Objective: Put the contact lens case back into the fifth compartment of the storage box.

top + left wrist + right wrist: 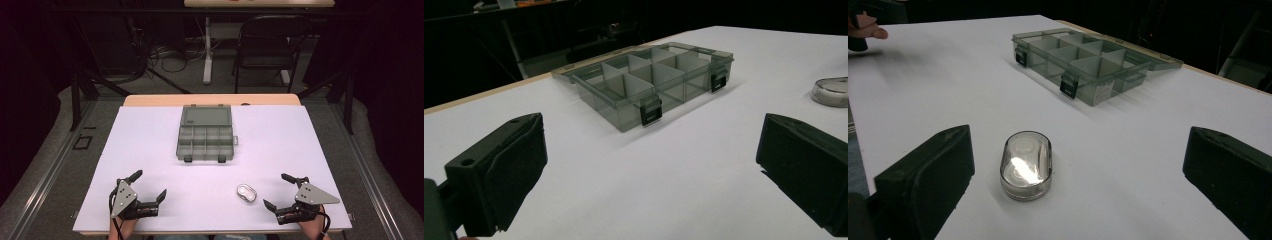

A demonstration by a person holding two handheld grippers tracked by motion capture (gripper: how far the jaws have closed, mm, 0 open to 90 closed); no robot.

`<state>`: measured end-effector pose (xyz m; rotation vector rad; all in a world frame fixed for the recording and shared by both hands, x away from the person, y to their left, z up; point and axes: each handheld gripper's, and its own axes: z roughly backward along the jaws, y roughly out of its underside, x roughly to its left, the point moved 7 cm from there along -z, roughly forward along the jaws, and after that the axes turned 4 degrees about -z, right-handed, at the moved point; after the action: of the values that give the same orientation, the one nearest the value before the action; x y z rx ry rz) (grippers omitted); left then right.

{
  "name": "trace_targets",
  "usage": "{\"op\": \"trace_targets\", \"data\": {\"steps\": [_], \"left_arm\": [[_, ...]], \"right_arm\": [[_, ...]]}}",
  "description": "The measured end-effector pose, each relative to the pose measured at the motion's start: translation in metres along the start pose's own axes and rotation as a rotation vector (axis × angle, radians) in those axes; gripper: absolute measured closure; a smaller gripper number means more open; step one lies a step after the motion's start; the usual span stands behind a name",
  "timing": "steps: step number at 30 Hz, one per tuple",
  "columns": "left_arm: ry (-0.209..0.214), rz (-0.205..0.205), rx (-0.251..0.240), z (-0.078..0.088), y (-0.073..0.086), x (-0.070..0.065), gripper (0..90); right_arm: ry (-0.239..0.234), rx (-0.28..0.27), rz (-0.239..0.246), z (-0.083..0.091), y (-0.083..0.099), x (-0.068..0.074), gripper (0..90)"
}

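Step in hand: most likely picking up the small clear oval case (1026,165) and carrying it to the open organiser box (206,139).
Oval case: lies flat on the white table (150,150), just ahead of the right gripper (275,190), well short of the box.
Right gripper: jaws spread wide, nothing between them.
Left gripper (149,185): also wide open, empty (resting near the table's front edge).
Approach: centre the case between the jaws, close across its narrow sides.
Risk: smooth shell may slip.
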<state>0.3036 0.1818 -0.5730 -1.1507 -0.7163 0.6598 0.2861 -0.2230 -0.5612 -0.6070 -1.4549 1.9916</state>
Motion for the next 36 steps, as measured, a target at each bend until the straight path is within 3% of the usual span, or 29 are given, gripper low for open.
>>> {"op": "trace_targets", "data": {"steps": [10,23,36], "left_arm": [[0.005,-0.005,0.007,-0.002,0.000,0.000,0.1],[0.016,-0.004,0.008,-0.008,-0.001,-0.002,0.1],[0.019,-0.003,0.002,-0.008,-0.002,-0.002,0.1]], "right_arm": [[-0.006,0.017,-0.010,-0.003,-0.001,0.003,0.0],[0.019,0.033,-0.029,-0.011,-0.004,0.013,0.0],[0.005,0.060,-0.040,-0.034,-0.008,0.023,0.0]]}}
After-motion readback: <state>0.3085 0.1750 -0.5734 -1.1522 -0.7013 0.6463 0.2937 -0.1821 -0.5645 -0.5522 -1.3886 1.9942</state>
